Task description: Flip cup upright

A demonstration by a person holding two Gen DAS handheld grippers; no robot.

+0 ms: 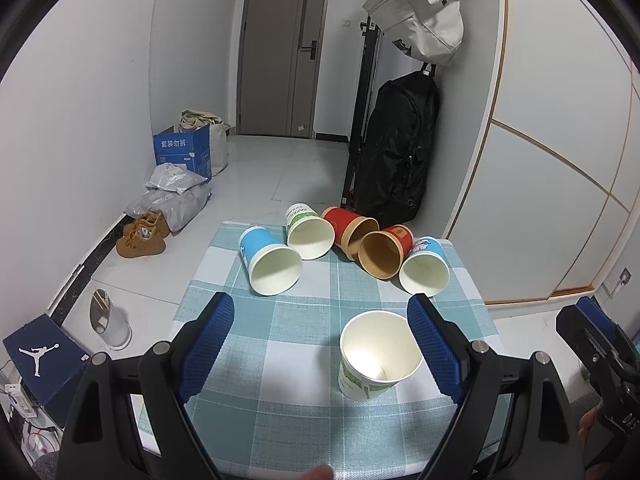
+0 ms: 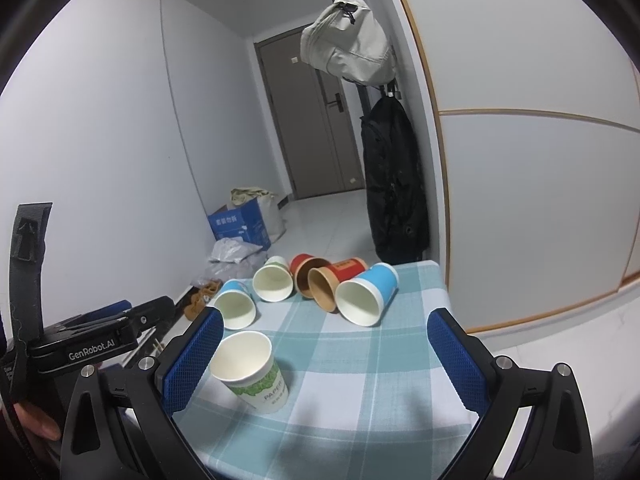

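1. A green-and-white paper cup [image 1: 378, 356] is standing upright, mouth up, on the near part of the checked counter [image 1: 280, 320], alone and well apart from the other cups.
2. The left gripper [image 1: 320, 344] is hovering with its blue-padded fingers [image 1: 206, 344] spread wide and holding nothing; the upright cup is sitting between them, just beside the right-hand finger, though I cannot tell if they are touching.
3. The right gripper [image 2: 326, 360] is likewise gaping wide and holding nothing; in its view the same cup [image 2: 250, 368] is sitting close against the left-hand finger [image 2: 192, 360].
4. The upright cup is showing the word "PAPER" on its side. The left gripper's body, seen from the right wrist, is reading "GenRobot.AI". A blue carton [image 1: 184, 152] on the floor is carrying Chinese characters.
5. Five cups are lying on their sides in a row at the far edge, mouths facing the cameras: a blue cup [image 1: 268, 258], a green-and-white cup [image 1: 308, 232], a red cup [image 1: 352, 230], a second red cup [image 1: 386, 250] with a brown inside, and another blue cup [image 1: 426, 266]. That is making six cups in all.
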